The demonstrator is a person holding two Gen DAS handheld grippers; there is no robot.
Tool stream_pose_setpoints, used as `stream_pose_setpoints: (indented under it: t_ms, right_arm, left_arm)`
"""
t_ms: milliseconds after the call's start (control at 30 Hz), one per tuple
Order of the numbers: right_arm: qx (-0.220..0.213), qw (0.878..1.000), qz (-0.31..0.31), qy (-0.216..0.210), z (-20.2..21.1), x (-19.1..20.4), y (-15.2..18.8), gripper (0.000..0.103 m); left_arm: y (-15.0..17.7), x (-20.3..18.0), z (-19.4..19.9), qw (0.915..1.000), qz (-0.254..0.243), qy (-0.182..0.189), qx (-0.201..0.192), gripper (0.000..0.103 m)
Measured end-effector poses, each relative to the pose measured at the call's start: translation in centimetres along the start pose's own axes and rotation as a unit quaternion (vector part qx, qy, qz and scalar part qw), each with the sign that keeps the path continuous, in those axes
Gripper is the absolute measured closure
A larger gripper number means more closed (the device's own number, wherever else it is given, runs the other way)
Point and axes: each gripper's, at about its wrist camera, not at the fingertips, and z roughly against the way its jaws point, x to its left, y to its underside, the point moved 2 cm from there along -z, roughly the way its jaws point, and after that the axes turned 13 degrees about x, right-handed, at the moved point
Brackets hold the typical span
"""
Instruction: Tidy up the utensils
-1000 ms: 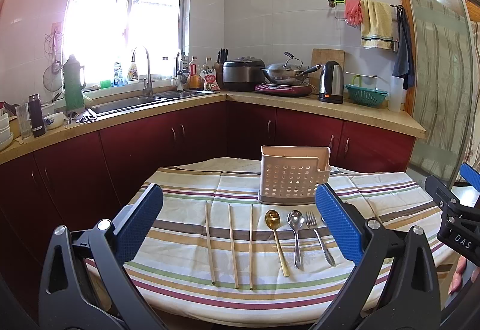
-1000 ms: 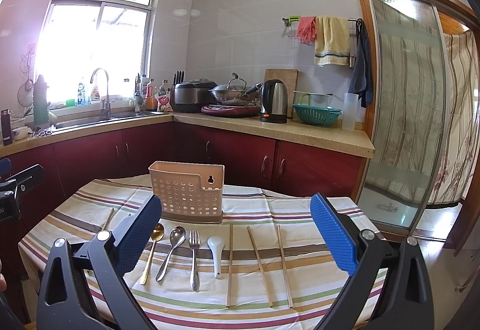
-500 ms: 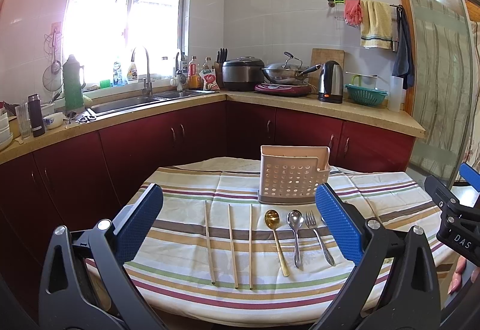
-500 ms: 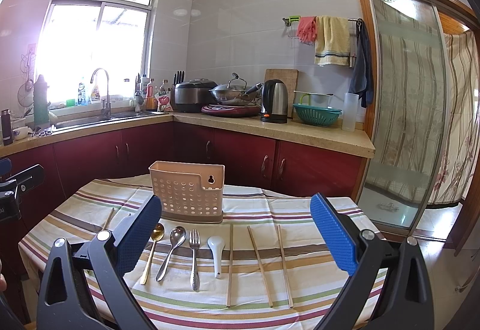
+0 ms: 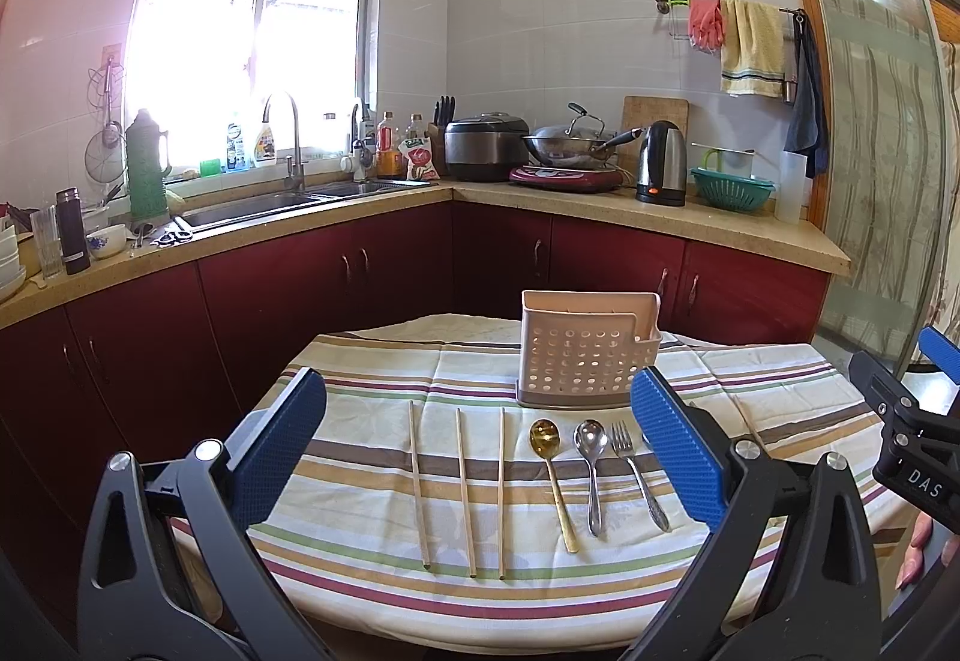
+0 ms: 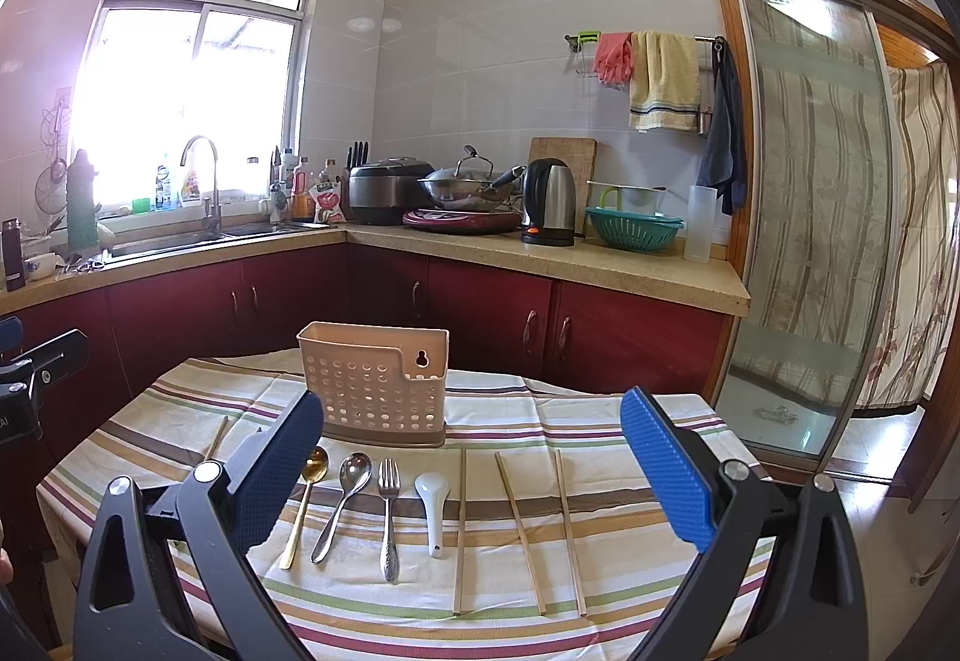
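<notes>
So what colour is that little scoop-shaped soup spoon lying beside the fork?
White, plain and glossy: the ceramic soup spoon shows best in the right wrist view.

A: We are in a home kitchen. At ten o'clock, a steel sink [image 5: 252, 208] and tap [image 5: 287, 135] sit below a bright window [image 5: 252, 60].

B: We agree. At twelve o'clock the counter [image 6: 540, 253] carries a rice cooker [image 6: 387, 190], a wok [image 6: 465, 187] and a kettle [image 6: 549, 202]; towels [image 6: 663, 81] hang at one o'clock, above red cabinets [image 6: 486, 313].
</notes>
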Motion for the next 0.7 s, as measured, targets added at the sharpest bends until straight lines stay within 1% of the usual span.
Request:
stream_pose_setpoints:
  t_ms: [700]
  right_arm:
    - [0.000,1.000,0.000,0.000,0.03,0.04,-0.06,0.006]
  left_arm:
    - [0.03,-0.03,0.02,1.0000,0.000,-0.001,0.000,0.004]
